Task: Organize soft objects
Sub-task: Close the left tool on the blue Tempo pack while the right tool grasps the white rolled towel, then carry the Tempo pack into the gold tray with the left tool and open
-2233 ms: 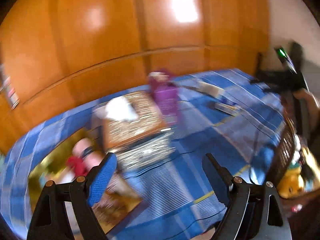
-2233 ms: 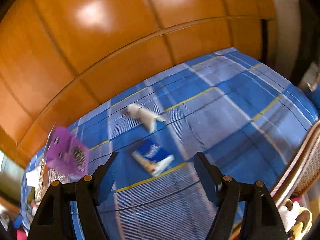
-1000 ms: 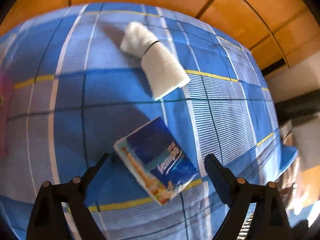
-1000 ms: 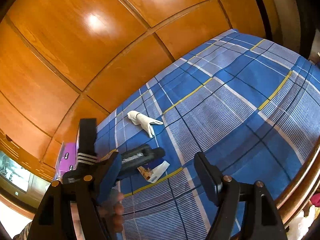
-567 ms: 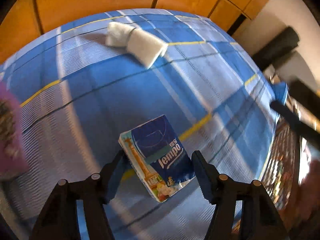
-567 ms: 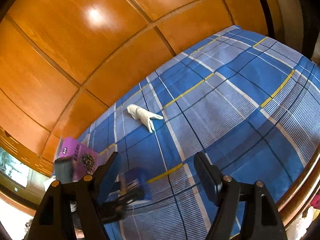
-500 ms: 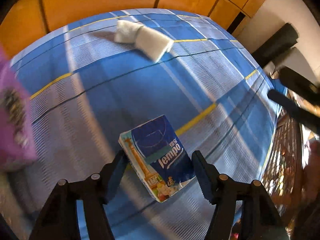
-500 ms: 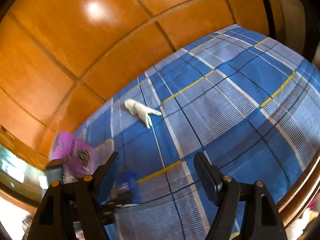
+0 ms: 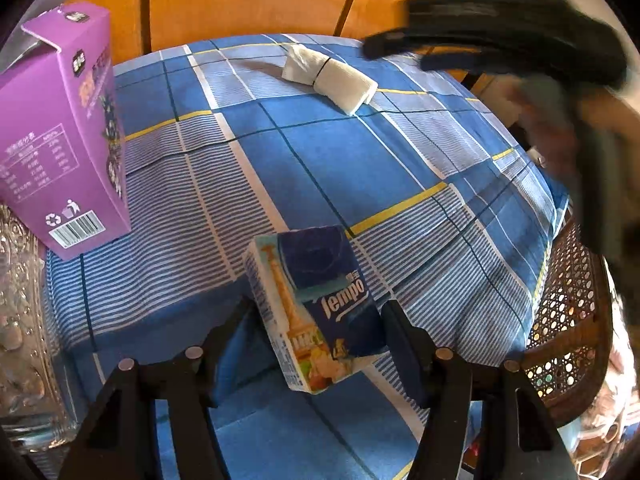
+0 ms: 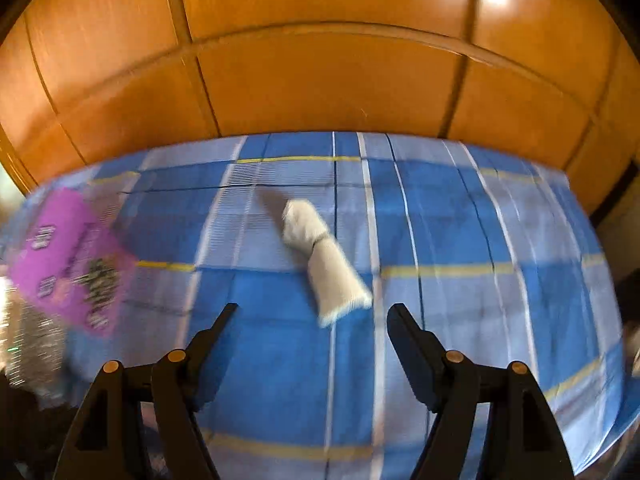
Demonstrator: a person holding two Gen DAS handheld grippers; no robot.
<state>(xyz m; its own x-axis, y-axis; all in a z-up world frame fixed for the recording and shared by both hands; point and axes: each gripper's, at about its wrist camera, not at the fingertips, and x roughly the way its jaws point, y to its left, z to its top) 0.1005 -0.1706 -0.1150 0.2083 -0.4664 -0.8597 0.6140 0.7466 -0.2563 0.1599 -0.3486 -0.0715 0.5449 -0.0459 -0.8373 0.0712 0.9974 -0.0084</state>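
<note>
In the left wrist view the left tool (image 9: 316,320) fills the bottom of the frame, its jaws closing on a blue tissue pack (image 9: 316,308) held between them above the blue plaid cloth (image 9: 360,160). A purple box (image 9: 64,132) stands at the upper left, a white rolled towel (image 9: 332,78) lies at the top centre, and the blurred right tool (image 9: 496,36) crosses the upper right. In the right wrist view the right tool (image 10: 312,320) stands open with nothing between its jaws, the rolled towel (image 10: 324,264) lying on the cloth at the centre, just above them, and the purple box (image 10: 72,260) blurred at the left.
</note>
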